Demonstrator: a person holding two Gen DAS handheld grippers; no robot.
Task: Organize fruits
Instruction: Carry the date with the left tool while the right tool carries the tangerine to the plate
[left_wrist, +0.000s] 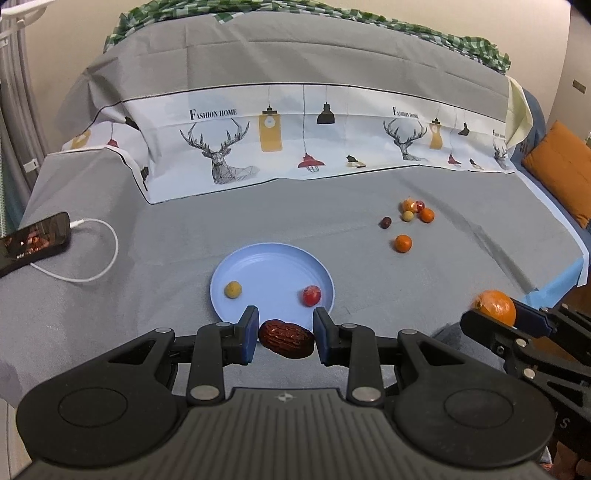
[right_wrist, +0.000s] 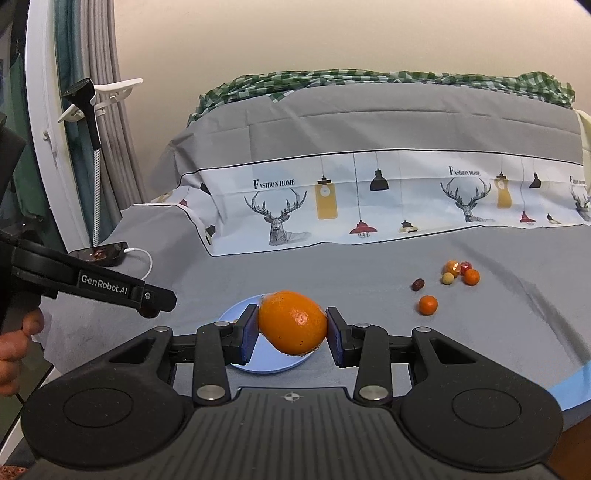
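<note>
Left gripper (left_wrist: 285, 336) fingers clamp a wrinkled dark-red date (left_wrist: 286, 338) beside the round light-blue plate (left_wrist: 271, 266); right gripper (right_wrist: 291, 328) fingers pinch a large orange (right_wrist: 291, 322) above that plate.

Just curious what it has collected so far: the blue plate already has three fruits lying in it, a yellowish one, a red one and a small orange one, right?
Not quite. The blue plate holds two fruits: the yellowish one and the red one. The small orange one lies on the grey cloth beyond the plate, as the left wrist view shows.
</note>
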